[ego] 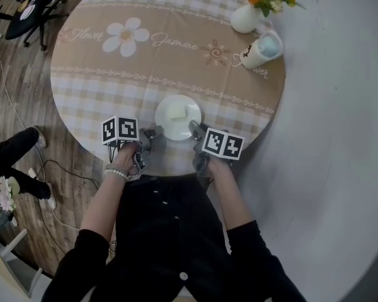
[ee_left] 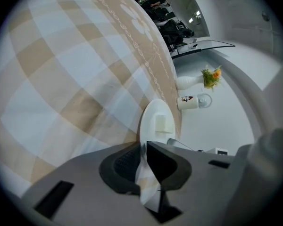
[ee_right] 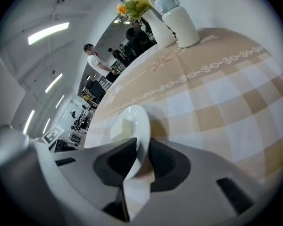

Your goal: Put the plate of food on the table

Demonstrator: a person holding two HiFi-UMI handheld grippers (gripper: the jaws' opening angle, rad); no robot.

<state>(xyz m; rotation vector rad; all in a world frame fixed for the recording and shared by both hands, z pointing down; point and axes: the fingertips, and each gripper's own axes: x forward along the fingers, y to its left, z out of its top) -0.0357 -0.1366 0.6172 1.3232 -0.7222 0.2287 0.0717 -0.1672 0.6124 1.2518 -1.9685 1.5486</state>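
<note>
A white plate (ego: 176, 129) with a pale block of food (ego: 178, 111) lies on the checked tablecloth of the round table (ego: 113, 87), close to its near edge. My left gripper (ego: 152, 133) is at the plate's left rim and my right gripper (ego: 194, 129) at its right rim. In the left gripper view the jaws (ee_left: 144, 145) stand a narrow gap apart; the plate (ee_left: 153, 111) ends at their tips and only cloth shows between them. In the right gripper view the plate's rim (ee_right: 140, 114) runs in between the jaws (ee_right: 142, 142), with a strip of cloth showing beside it.
At the table's far right stand a white vase (ego: 244, 19) of orange and yellow flowers and a white mug with a pale blue lid (ego: 262, 49). An office chair (ego: 25, 8) and cables are on the wooden floor at left. A person's shoes (ego: 41, 137) are at the left.
</note>
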